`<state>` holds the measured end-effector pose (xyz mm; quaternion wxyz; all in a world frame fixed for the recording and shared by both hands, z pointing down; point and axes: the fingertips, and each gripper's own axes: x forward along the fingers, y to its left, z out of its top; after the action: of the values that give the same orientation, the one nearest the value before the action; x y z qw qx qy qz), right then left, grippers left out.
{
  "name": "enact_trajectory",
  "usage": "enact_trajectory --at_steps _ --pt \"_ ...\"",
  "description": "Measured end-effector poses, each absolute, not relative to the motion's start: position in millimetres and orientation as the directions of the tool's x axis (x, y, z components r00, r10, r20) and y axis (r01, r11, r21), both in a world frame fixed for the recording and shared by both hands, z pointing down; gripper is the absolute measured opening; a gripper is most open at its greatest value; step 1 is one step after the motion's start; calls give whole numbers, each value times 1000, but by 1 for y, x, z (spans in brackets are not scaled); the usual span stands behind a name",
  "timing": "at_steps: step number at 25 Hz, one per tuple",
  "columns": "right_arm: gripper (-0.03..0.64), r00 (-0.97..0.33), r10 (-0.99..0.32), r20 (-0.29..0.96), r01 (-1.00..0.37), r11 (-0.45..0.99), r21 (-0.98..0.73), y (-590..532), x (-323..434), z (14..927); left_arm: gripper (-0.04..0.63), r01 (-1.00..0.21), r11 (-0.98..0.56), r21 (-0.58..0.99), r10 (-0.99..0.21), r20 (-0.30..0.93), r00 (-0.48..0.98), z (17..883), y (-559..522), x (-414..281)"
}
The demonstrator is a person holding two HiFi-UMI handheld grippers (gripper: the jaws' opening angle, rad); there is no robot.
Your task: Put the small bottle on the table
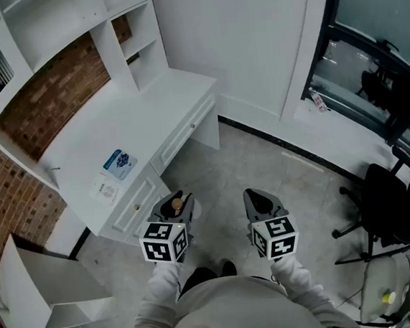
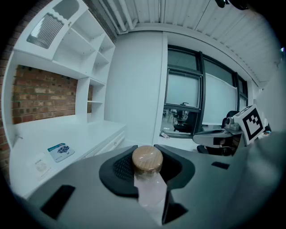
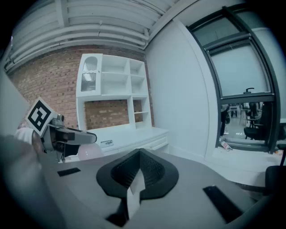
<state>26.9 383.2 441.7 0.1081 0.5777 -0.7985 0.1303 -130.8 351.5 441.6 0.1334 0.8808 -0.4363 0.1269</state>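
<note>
Transit stage: your left gripper (image 1: 178,204) is clamped on the small bottle (image 2: 147,162), over the floor near the table (image 1: 117,114) at left; your right gripper (image 3: 134,176), jaws together, is empty; placement remains.

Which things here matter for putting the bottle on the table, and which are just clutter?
Job:
- bottle, held in the jaws of the left gripper
- table

Lying about:
- blue card and white sheet, both on the table
- shelves
- chair
- right gripper, jaws shut, empty
</note>
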Motion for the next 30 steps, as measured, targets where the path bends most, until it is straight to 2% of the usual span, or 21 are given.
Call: enact_trajectory --at_steps 16,30 --pt "28 -317 -896 311 -948 291 -131 371 43 445 123 -808 -577 119 -732 364 576 442 337 -120" --pt "28 -284 -896 342 -958 250 -141 286 59 456 123 -806 -576 138 -720 380 580 455 237 -114"
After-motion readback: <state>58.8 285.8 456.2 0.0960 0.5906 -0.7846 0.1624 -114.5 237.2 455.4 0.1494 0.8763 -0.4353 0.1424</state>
